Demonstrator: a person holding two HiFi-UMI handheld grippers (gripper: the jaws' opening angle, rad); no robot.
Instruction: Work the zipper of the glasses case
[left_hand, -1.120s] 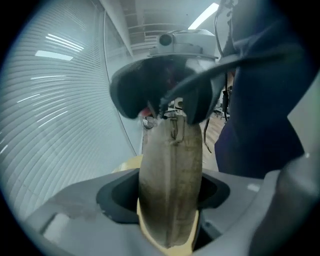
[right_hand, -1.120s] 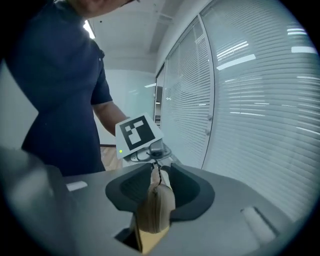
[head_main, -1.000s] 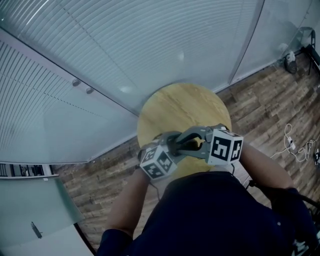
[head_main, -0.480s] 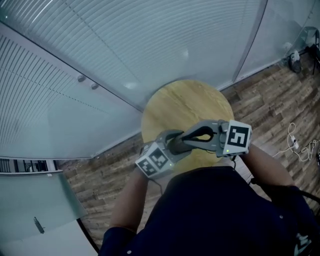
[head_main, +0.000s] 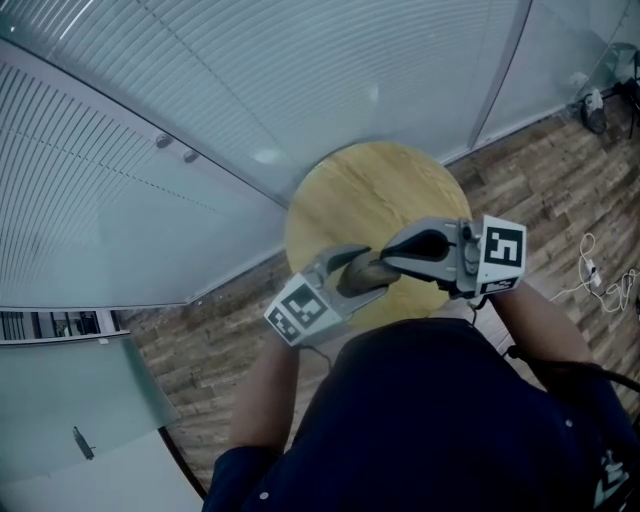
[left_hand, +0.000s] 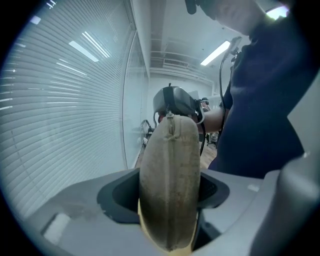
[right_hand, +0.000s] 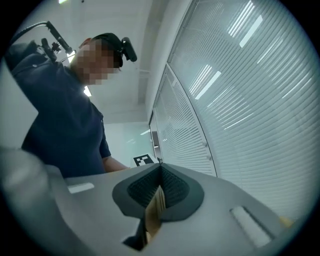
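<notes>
An olive-brown fabric glasses case (head_main: 366, 272) hangs in the air above the near edge of the round table. My left gripper (head_main: 352, 276) is shut on its body. In the left gripper view the case (left_hand: 170, 185) stands on edge between the jaws, with the zipper seam running up its middle to the pull (left_hand: 170, 119). My right gripper (head_main: 390, 254) reaches in from the right to the case's end. In the right gripper view the right gripper (right_hand: 160, 187) is shut, and a thin tan tab (right_hand: 156, 204) is pinched between the pads.
A round wooden table (head_main: 370, 195) lies below the grippers. A curved glass wall with blinds (head_main: 200, 150) stands behind it. Wood plank flooring (head_main: 540, 170) spreads to the right, with loose cables (head_main: 590, 280) on it. The person's dark shirt (head_main: 440, 420) fills the bottom of the head view.
Both grippers have risen with the case between them. The right gripper has swung to the right and rolled, and its marker cube faces the head camera more squarely. The left cube has shifted down and left.
</notes>
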